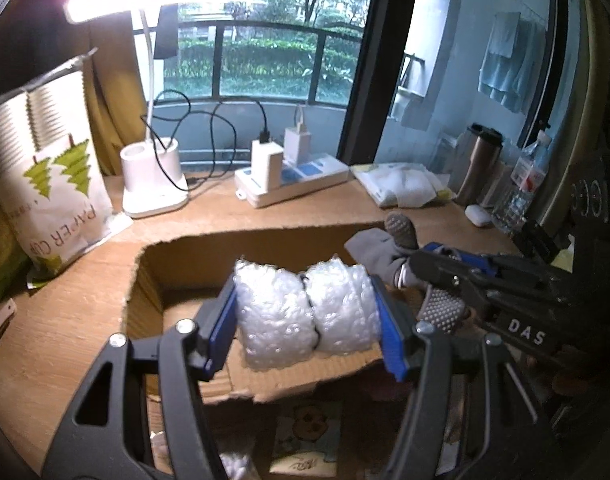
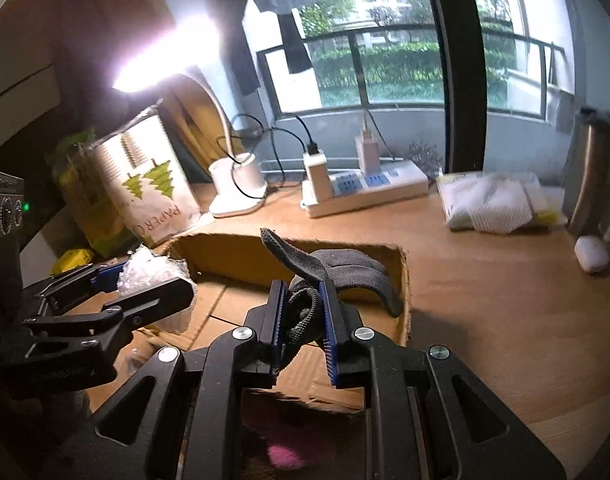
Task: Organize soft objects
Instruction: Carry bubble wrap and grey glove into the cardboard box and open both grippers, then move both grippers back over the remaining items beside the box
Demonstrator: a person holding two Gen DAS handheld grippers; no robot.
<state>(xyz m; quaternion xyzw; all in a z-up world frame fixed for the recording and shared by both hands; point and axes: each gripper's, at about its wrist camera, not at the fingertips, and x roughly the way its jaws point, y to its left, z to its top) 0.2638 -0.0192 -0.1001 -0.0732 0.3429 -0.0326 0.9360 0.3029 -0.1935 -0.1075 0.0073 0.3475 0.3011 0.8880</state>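
Note:
My left gripper [image 1: 307, 316] is shut on a roll of white bubble wrap [image 1: 305, 312] and holds it over the open cardboard box [image 1: 145, 276]. The bubble wrap also shows in the right wrist view [image 2: 153, 272], left of centre. My right gripper [image 2: 303, 316] is shut on grey socks with grip dots [image 2: 337, 272], held above the box's right side [image 2: 403, 280]. In the left wrist view the socks [image 1: 385, 248] hang from the right gripper [image 1: 421, 272] just right of the bubble wrap.
On the wooden desk stand a white lamp base [image 1: 153, 180], a power strip with chargers [image 1: 297, 180], a paper-cup bag [image 1: 49, 184], a tissue pack [image 2: 493, 200], a steel tumbler [image 2: 593, 168], a water bottle [image 1: 521, 184] and an earbud case [image 2: 591, 254].

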